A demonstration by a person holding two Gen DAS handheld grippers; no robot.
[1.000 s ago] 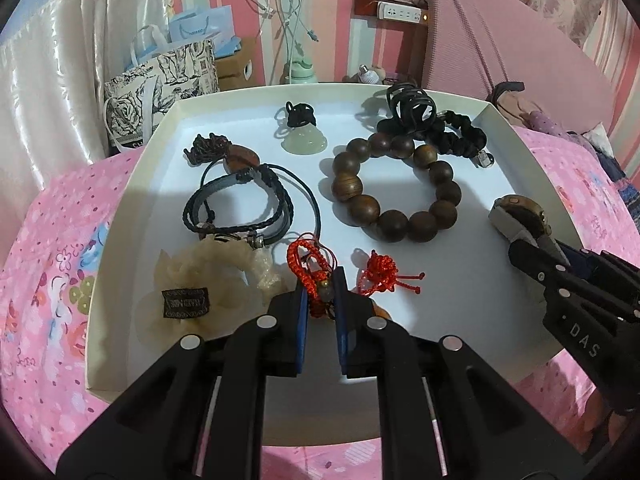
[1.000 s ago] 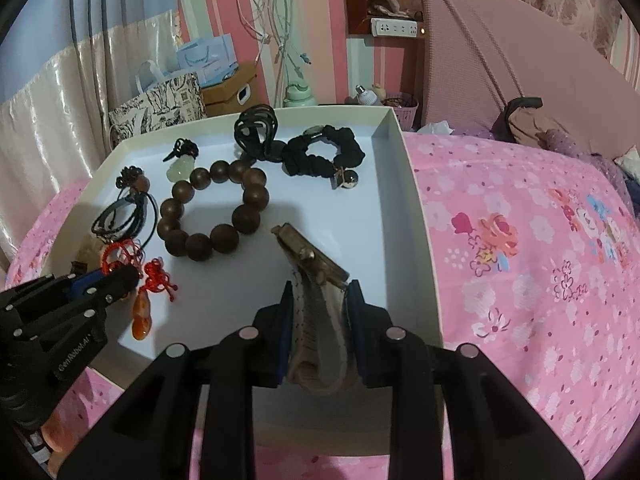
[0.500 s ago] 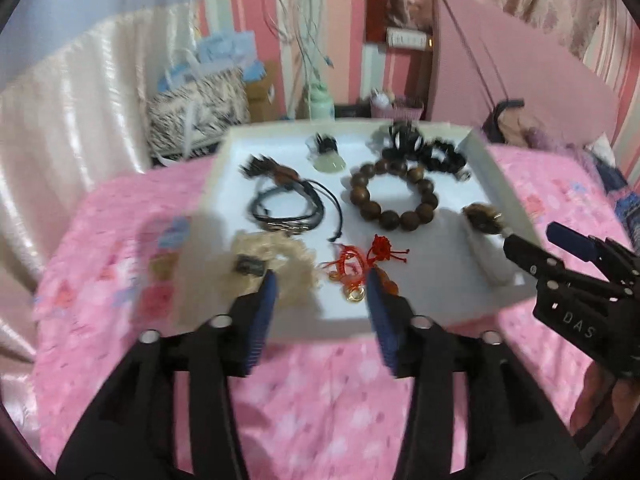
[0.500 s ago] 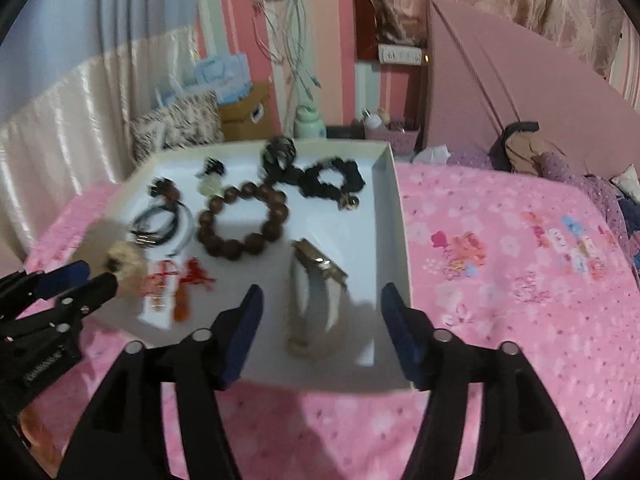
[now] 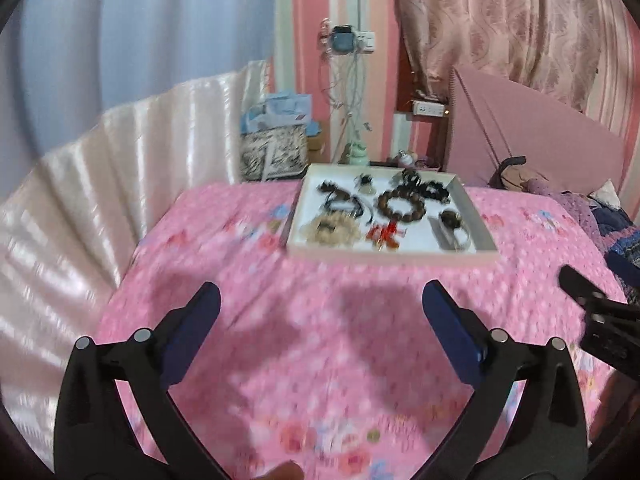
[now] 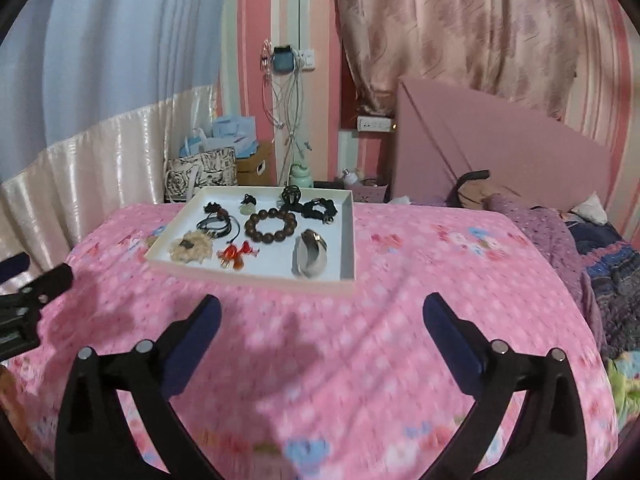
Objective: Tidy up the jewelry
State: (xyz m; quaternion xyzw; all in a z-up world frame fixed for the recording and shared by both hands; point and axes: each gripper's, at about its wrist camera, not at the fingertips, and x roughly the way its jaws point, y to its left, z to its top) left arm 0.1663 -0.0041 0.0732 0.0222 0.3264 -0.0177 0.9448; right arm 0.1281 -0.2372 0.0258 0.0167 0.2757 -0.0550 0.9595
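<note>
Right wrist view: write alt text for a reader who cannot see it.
A white tray of jewelry sits on a pink floral bedspread, holding a brown bead bracelet, a watch and red knotted charms. The right tool, its jaws opening and empty, is in front of it.

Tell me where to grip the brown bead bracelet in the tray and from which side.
Grip the brown bead bracelet across one stretch of its ring, probably the near arc, coming from above. It lies flat in the white tray, so one finger can drop inside the loop and one outside.
</note>
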